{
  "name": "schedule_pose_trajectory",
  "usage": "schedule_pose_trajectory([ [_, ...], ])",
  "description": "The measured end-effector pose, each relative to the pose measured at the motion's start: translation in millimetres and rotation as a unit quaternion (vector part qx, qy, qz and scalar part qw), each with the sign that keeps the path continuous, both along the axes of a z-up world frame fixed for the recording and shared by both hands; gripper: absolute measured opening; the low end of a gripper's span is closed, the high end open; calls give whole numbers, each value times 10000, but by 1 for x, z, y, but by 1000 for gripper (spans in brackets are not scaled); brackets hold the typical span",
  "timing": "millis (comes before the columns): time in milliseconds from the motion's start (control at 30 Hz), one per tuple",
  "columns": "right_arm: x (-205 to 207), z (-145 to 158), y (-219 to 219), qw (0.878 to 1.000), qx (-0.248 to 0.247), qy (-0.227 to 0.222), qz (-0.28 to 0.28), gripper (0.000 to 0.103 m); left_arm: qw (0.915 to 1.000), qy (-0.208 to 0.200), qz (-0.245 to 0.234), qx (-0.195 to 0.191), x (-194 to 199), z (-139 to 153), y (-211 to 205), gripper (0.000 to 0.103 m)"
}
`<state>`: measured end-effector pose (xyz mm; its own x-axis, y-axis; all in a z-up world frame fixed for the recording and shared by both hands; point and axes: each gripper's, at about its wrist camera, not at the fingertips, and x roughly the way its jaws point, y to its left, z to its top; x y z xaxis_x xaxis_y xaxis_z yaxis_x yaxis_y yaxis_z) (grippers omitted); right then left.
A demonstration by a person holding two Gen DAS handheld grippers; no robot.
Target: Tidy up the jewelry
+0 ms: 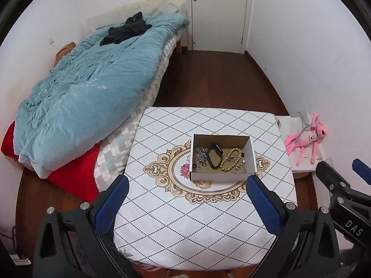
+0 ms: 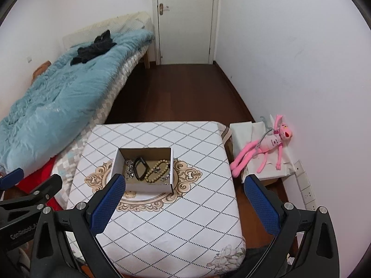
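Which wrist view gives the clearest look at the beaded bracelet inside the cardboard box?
The left wrist view: the beaded bracelet lies unobstructed in the cardboard box, its whole figure-eight loop visible. The right wrist view shows it too, but smaller, with the right tongs' finger close to the box.

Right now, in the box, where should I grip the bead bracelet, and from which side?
Come from above with the right hand-held gripper, since the box walls block the sides. The bead bracelet lies flat in a figure-eight; pinch across its narrow crossing, probably the easiest spot, away from the black band.
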<state>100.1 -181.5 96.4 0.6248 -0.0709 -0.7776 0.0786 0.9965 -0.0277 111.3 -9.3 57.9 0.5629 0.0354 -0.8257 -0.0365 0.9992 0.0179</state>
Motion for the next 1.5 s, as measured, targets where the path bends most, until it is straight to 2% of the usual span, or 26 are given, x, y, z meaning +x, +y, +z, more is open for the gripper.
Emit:
schedule_pose_trajectory([
  [167, 20, -20, 1, 9996, -20, 283, 30, 103, 9998, 213, 6, 63, 12, -15, -1, 103],
  [400, 30, -32, 5, 9988, -80, 469, 81, 103, 9994, 355, 12, 37, 19, -24, 1, 103],
  [1500, 32, -33, 11, 9981, 23, 580, 199, 103, 9996, 291, 65, -2, 20, -22, 14, 103],
])
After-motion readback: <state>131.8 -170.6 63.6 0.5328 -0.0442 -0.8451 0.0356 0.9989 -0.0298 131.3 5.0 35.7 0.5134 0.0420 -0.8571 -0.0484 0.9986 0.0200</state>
